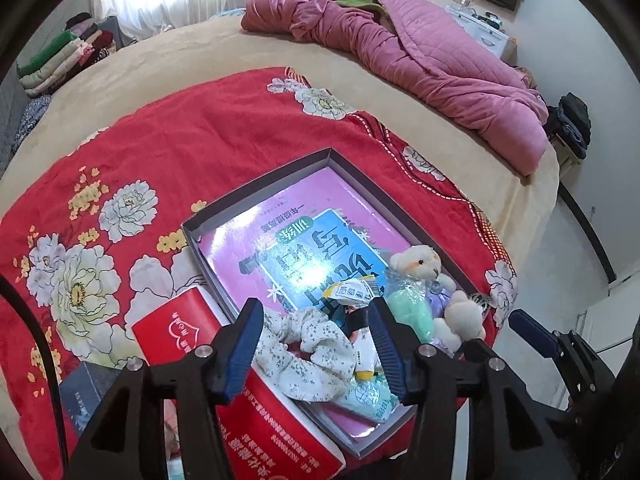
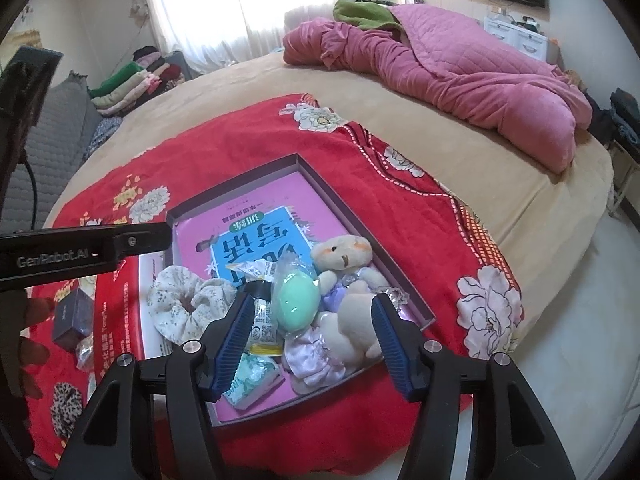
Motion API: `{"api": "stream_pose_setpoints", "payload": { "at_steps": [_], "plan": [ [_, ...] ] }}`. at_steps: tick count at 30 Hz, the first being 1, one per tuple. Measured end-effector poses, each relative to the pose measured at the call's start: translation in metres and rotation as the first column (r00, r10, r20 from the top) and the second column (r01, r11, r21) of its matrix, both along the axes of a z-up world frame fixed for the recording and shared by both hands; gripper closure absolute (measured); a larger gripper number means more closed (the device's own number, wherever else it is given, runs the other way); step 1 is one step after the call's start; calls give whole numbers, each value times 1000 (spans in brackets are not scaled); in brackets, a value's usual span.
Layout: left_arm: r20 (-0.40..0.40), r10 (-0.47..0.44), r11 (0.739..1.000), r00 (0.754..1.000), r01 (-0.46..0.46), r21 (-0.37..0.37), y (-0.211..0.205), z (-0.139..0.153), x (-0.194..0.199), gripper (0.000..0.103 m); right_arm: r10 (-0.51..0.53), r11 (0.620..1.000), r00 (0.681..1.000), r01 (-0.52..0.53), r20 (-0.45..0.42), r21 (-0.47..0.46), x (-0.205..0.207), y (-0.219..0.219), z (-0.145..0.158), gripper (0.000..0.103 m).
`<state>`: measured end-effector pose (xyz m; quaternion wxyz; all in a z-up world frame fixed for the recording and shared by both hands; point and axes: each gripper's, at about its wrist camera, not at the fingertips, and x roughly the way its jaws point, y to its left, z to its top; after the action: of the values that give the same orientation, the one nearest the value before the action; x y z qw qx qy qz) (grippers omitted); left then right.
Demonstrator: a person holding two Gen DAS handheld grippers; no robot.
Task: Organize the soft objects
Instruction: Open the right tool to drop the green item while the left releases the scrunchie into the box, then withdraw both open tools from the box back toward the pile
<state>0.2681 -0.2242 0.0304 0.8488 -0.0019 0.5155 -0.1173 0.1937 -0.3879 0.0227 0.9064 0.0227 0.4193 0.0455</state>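
Both the left gripper [image 1: 316, 344] and right gripper [image 2: 314, 340] hang with jaws apart, clamping nothing, over the scrunchie [image 1: 304, 344] and teddy bear [image 2: 348, 280] crowded into the box's [image 2: 344, 204] near corner. Beyond, the box floor and red blanket [image 1: 200, 128] lie open.

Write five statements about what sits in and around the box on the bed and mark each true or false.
1. The teddy bear lies inside the shallow box. True.
2. The floral scrunchie is clamped in the right hand-held gripper. False: its jaws stand open.
3. A pink book lines the box bottom. True.
4. The mint-green egg lies outside on the red blanket. False: it is in the box.
5. The pink quilt is folded flat. False: it is rumpled.
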Motion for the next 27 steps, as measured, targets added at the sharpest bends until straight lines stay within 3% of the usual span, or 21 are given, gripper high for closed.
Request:
{"api": "stream_pose_setpoints", "payload": {
  "at_steps": [12, 27],
  "plan": [
    [35, 3, 999, 999, -4, 35, 7, 16, -30, 40, -19, 999, 999, 20, 30, -35, -13, 0, 16, 29],
    [71, 31, 998, 997, -35, 52, 24, 33, -66, 32, -30, 997, 996, 36, 86, -67, -32, 9, 41, 28]
  ]
}}
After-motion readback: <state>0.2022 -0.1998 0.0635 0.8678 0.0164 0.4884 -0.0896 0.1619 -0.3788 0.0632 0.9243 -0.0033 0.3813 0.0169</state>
